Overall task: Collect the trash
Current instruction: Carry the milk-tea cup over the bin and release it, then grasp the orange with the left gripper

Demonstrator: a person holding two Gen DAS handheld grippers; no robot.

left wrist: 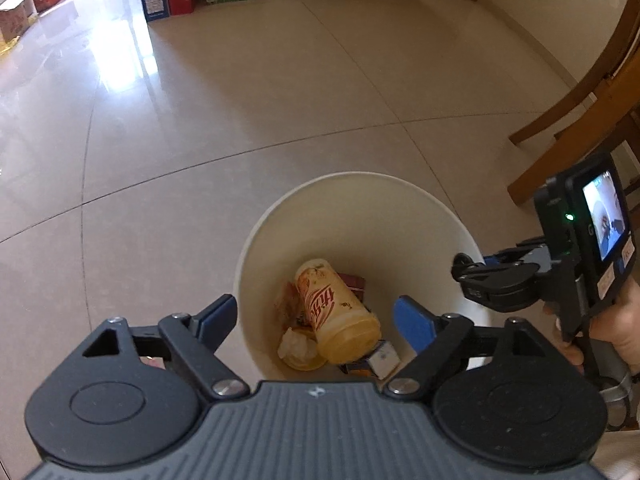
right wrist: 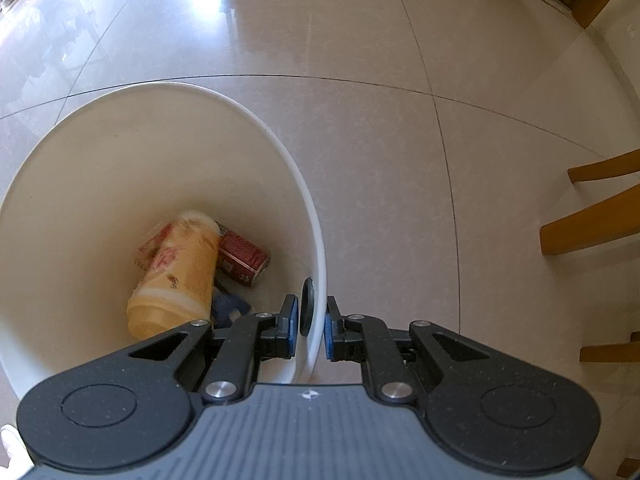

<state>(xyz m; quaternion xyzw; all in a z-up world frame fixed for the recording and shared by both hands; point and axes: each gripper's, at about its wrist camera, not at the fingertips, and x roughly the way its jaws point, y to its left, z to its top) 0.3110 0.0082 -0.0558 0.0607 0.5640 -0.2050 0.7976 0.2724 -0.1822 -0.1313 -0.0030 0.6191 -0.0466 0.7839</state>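
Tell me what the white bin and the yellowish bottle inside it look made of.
White round bin: likely plastic, with a smooth matte wall and thin moulded rim. Yellowish printed bottle: probably translucent plastic, glossy and stained, lying on its side; the material is not certain.

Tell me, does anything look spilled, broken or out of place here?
Nothing stands out. The trash, a yellow bottle and a red can, lies inside the white bin. The right tool straddles its rim; the left tool is open.
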